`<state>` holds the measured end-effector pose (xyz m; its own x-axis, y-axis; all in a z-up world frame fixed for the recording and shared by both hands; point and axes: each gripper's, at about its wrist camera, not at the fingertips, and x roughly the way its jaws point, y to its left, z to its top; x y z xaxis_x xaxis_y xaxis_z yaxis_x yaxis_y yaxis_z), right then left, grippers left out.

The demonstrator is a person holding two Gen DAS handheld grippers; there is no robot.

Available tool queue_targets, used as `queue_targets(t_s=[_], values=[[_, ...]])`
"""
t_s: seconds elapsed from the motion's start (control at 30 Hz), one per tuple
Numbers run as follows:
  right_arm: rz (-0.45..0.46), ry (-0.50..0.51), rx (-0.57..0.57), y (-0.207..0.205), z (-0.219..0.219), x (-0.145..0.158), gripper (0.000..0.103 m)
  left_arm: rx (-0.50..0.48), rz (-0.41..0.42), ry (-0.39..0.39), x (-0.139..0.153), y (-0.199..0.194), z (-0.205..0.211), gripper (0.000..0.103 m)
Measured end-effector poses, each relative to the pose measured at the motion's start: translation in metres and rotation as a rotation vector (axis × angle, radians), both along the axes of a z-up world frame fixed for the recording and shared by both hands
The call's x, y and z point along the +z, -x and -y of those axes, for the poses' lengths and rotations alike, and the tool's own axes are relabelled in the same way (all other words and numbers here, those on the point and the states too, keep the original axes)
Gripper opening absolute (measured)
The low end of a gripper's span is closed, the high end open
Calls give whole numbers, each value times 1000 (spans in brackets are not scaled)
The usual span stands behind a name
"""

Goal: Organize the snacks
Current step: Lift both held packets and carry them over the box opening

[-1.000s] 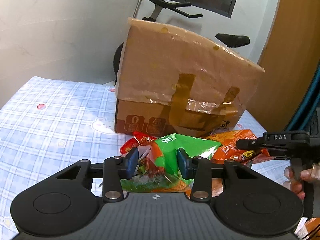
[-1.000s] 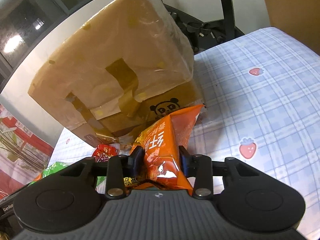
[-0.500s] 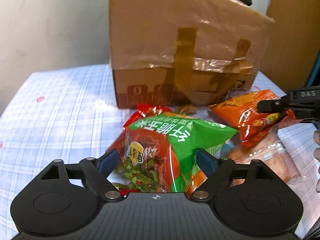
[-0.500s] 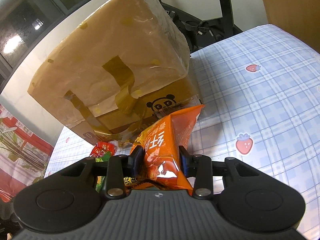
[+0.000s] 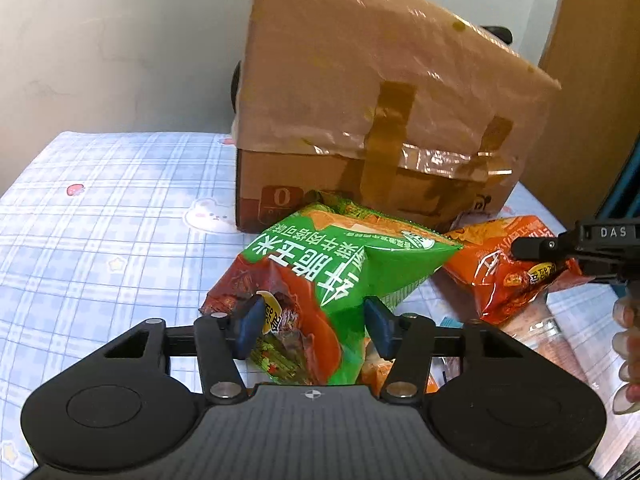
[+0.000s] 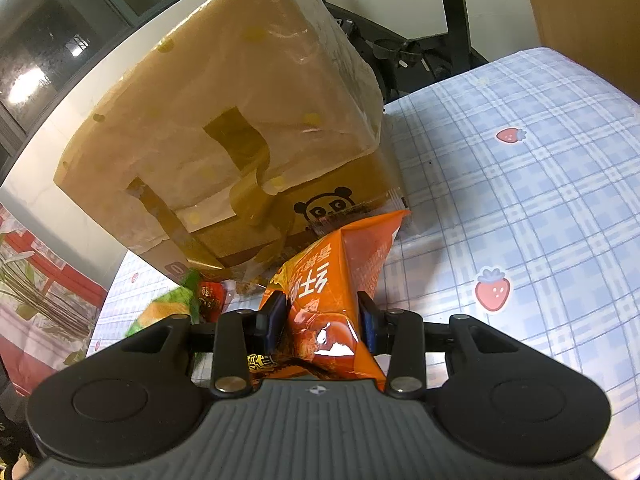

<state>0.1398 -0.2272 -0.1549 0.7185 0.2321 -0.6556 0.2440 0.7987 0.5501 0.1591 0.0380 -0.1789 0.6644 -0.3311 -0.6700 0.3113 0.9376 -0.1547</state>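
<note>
Two snack bags gripped in front of one taped cardboard box (image 5: 360,120)

The left gripper (image 5: 314,326) is closing on the green bag (image 5: 344,268), looser half a second ago; the right gripper (image 6: 320,322) stays clamped on the orange bag (image 6: 340,276), over the checked cloth (image 5: 100,220).

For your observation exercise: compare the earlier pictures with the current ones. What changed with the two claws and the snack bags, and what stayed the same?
The left claw gripped the green snack bag, spread wide around it, and is now closing on it again, the bag between its jaws and sitting nearer the cardboard box. The right claw stayed shut on the orange snack bag; the box did not move.
</note>
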Motion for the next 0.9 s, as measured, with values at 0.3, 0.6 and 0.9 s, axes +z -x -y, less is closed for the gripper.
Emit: queue_targets(t_s=[0.3,0.6,0.9], values=[[57,-10,3,8,-1,17,39,47,45,31,17,15,-13,43],[75,-11,-7,18,-1,25,39,48,86,64,31,27,-15,41],[124,-10,6,30,-3,41,39,55,149,111,59,40,-16,40]])
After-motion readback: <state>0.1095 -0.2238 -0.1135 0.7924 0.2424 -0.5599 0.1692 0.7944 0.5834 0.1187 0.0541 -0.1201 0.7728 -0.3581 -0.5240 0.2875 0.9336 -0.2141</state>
